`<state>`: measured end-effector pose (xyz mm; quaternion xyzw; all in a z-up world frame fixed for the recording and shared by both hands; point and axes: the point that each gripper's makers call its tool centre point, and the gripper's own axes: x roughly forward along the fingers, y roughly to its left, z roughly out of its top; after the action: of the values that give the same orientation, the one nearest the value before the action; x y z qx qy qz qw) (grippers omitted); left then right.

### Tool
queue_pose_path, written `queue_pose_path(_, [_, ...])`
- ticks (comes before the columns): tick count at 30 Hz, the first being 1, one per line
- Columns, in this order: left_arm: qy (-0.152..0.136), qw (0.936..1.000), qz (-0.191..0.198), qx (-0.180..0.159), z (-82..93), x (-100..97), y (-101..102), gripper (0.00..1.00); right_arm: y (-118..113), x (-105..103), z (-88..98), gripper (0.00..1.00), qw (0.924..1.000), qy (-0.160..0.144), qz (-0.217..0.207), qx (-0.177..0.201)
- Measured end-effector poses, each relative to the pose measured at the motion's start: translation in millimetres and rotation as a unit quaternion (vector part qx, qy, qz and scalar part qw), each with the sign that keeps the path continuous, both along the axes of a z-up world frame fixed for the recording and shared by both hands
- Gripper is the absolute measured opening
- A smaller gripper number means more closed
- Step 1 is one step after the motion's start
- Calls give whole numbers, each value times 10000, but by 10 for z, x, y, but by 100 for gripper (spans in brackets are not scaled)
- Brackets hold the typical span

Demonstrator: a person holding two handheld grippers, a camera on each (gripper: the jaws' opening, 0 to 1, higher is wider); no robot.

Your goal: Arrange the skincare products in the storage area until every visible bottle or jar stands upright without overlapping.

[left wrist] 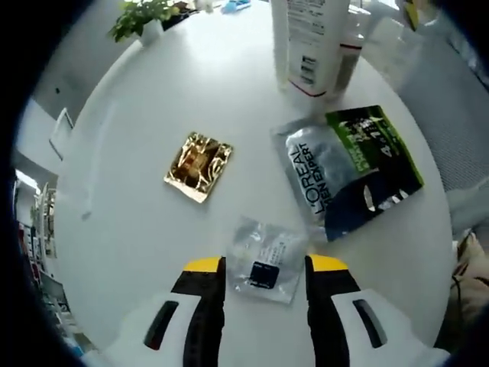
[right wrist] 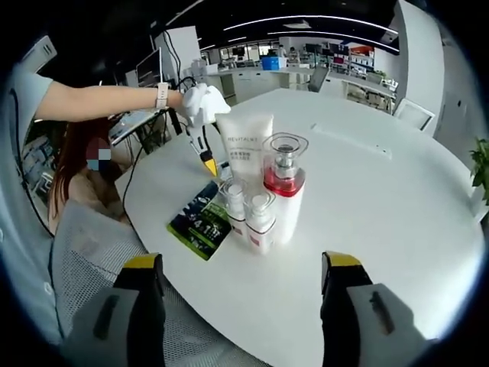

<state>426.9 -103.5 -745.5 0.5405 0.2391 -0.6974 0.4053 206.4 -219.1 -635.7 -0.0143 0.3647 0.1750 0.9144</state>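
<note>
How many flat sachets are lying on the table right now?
3: a gold foil sachet mid-table, a clear sachet between the left gripper fingers, and the L'Oreal sachet beside the standing bottles. Others may be hidden.

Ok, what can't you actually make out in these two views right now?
- Left gripper view: the white tube is cut off by the top edge; its cap end is unseen.
- Left gripper view: print on the clear sachet is too small to read.
- Right gripper view: the bottles hide most of the green packet.
- Right gripper view: the left gripper is too small to judge.
</note>
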Motion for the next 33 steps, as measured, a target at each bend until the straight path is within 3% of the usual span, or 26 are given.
queue_pose_path(3, [-9, 10000, -68, 51, -1, 12, -24, 43, -1, 15, 12, 85, 10000, -16, 6, 0])
queue_pose_path(11, [305, 9991, 32, 292, -32, 12, -5, 40, -11, 23, 12, 84, 10000, -5, -9, 3])
queue_pose_path(12, [446, 9983, 116, 368, -40, -20, 26, 38, -14, 18, 7, 84, 10000, 9, -11, 0])
queue_pose_path(18, [452, 9983, 289, 218, -34, 9, 9, 36, -28, 3, -13, 84, 10000, 51, -37, -9])
queue_pose_path(24, [519, 9937, 984, 110, -31, 42, 52, 36, -28, 30, 7, 84, 10000, 12, -25, -11])
queue_pose_path(33, [304, 9926, 1164, 173, -21, 47, 323, 36, 7, 47, 53, 88, 9999, -100, 41, -13])
